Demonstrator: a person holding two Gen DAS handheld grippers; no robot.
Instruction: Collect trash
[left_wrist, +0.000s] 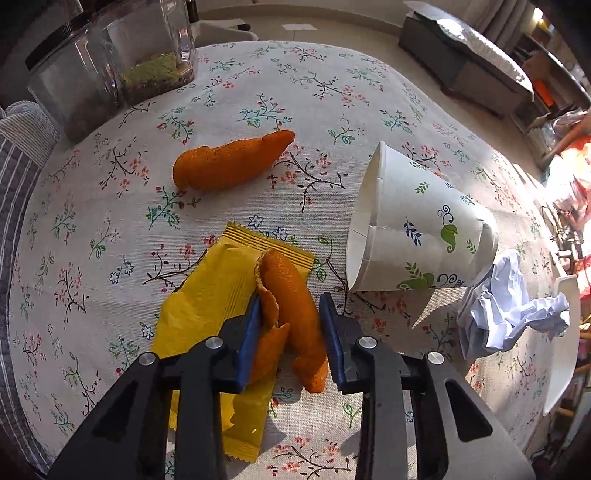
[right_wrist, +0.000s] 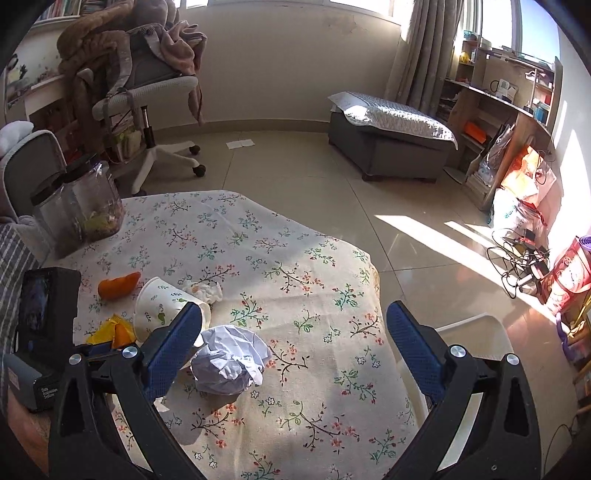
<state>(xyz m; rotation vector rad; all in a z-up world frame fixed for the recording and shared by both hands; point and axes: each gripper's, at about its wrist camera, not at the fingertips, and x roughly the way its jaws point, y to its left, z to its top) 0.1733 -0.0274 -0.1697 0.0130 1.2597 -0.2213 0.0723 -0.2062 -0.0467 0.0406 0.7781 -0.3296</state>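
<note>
Small white lettering on the grey device (right_wrist: 27, 384) at the left gripper's back is too blurred to read, and neither the yellow wrapper (left_wrist: 218, 295) nor the leaf-printed paper cup (left_wrist: 417, 232) shows any legible brand. The left gripper (left_wrist: 290, 314) reaches low over the flowered tablecloth (left_wrist: 110, 236), its blue fingers (left_wrist: 251, 325) parted around a curled strip of orange peel (left_wrist: 295, 306) that lies partly on the wrapper; one finger touches the peel's curled edge, the other stands just clear. The right gripper (right_wrist: 295, 343) hovers above the cloth near the table's edge, jaws spread wide and holding nothing, a crumpled ball of white paper (right_wrist: 229, 360) just inside its left finger. The cup lies tipped on its side just beyond the peel, toward the paper ball. A second piece of peel (left_wrist: 229, 162) lies farther off, with clear jars (left_wrist: 110, 66) at the far corner.
</note>
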